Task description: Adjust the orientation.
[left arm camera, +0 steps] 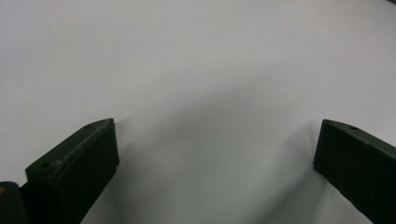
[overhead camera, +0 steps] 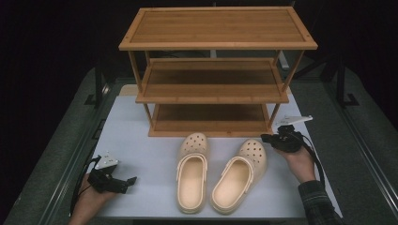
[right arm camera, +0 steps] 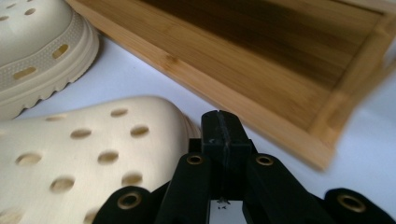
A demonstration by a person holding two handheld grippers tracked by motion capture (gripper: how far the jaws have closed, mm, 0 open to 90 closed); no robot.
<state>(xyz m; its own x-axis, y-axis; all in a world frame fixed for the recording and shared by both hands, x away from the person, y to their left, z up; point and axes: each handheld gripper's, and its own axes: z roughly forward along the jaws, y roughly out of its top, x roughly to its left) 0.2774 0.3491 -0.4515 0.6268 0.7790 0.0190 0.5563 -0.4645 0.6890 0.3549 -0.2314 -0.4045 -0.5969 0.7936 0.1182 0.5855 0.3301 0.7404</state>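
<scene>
Jaws of the left gripper [overhead camera: 129,180] stand wide apart over bare white table [overhead camera: 141,126] in its own view, well left of the two cream clogs. From above, the left clog [overhead camera: 192,173] and right clog [overhead camera: 239,176] lie side by side, toes toward the wooden rack [overhead camera: 216,70]. The right gripper [overhead camera: 265,138] has its jaws pressed together just beside the right clog's holed toe, as its own view shows up close.
</scene>
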